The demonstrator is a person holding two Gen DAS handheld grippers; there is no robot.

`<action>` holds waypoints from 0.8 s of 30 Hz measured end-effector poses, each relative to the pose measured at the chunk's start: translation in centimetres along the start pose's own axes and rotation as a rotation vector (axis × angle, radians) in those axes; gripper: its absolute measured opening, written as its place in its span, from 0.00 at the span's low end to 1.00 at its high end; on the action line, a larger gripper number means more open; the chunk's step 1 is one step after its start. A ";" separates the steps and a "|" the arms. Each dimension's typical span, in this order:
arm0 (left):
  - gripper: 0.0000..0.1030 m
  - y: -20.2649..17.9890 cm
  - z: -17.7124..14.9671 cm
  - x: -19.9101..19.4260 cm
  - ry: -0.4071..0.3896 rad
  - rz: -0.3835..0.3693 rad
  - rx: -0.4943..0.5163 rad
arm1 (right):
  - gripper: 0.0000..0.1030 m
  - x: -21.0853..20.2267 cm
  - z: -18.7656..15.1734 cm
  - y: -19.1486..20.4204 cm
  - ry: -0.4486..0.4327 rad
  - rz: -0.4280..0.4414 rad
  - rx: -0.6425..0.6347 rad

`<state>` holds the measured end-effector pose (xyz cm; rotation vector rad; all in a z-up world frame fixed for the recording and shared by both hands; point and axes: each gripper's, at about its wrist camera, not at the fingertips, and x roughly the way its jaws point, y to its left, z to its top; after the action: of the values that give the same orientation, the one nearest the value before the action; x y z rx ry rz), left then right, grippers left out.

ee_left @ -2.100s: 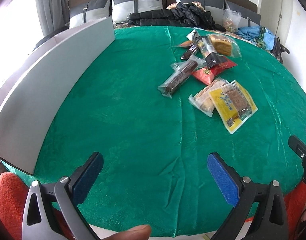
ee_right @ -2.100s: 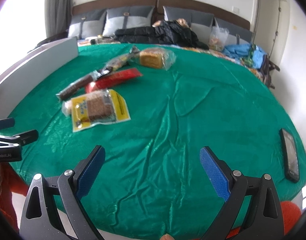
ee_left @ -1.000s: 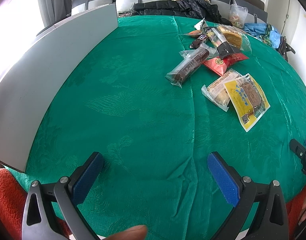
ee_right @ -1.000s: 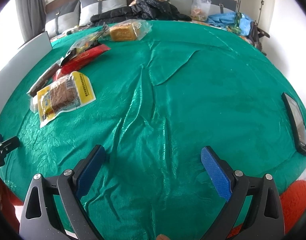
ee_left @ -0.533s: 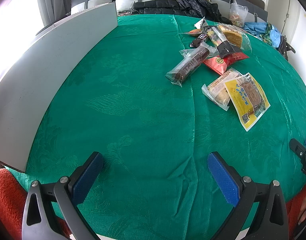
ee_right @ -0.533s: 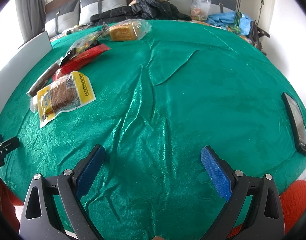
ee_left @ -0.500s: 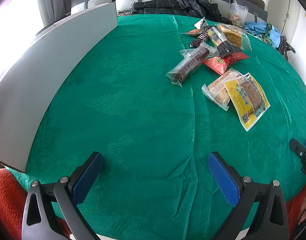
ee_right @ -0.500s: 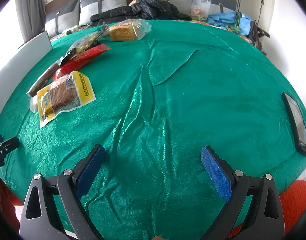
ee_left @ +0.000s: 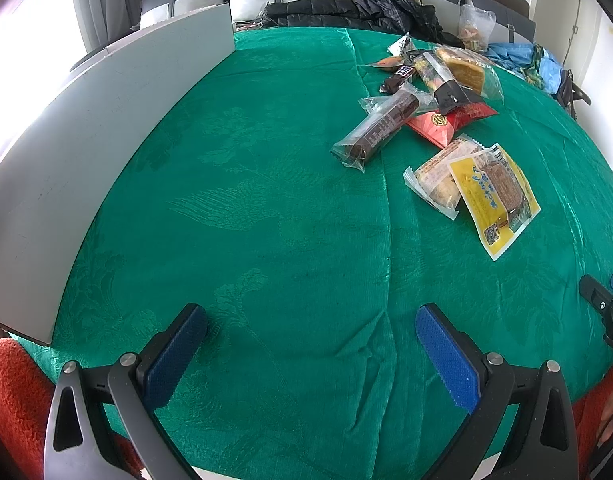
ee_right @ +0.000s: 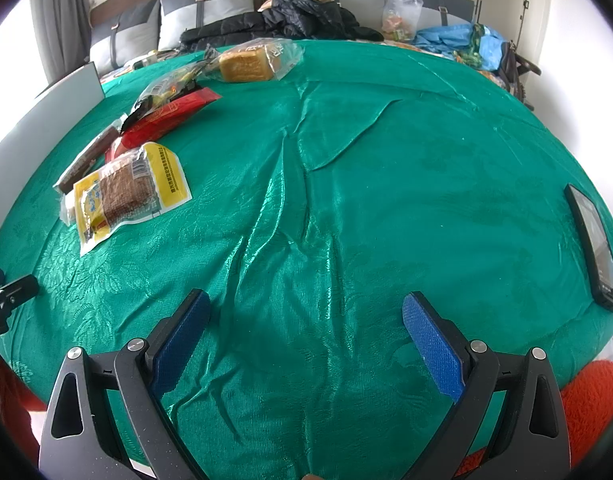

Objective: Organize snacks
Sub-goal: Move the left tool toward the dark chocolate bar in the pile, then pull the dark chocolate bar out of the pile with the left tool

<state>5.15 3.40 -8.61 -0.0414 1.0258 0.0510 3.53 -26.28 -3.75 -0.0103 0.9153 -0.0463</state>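
Several snack packs lie in a loose pile on the green tablecloth (ee_left: 266, 184). Nearest is a yellow cake pack (ee_left: 494, 196) (ee_right: 126, 192) overlapping a clear pastry pack (ee_left: 436, 178). Behind them lie a long brown roll (ee_left: 380, 128) (ee_right: 88, 158), a red packet (ee_left: 450, 120) (ee_right: 166, 118), a black-ended bag (ee_left: 442, 80) and a bagged sponge cake (ee_left: 464, 70) (ee_right: 250, 64). My left gripper (ee_left: 311, 320) is open and empty over the near edge, well short of the pile. My right gripper (ee_right: 306, 308) is open and empty, right of the pile.
A grey board (ee_left: 86, 128) (ee_right: 38, 120) stands along the table's left side. A black phone (ee_right: 594, 244) lies at the right edge. Behind the table are a bed with pillows, a black jacket (ee_right: 290, 16) and bags. Orange chair fabric (ee_left: 10, 392) shows below.
Little has changed over the last second. Earlier, both grippers tilted downward over the table, so the snacks sit higher in both views. Both stay open.
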 end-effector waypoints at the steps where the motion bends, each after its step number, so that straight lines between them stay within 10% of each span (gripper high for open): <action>1: 1.00 0.0 0.0 0.0 0.001 0.000 0.000 | 0.96 0.0 0.0 0.0 0.000 0.000 0.000; 18: 1.00 0.6 0.3 0.3 0.035 -0.038 0.053 | 0.96 0.0 0.0 0.0 0.001 -0.001 0.001; 24: 1.00 2.5 1.2 -0.1 0.057 -0.158 -0.032 | 0.96 0.0 0.0 0.0 0.001 -0.001 0.001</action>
<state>5.97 6.00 -7.89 -0.1537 1.0761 -0.0775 3.51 -26.26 -3.72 -0.0100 0.9162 -0.0473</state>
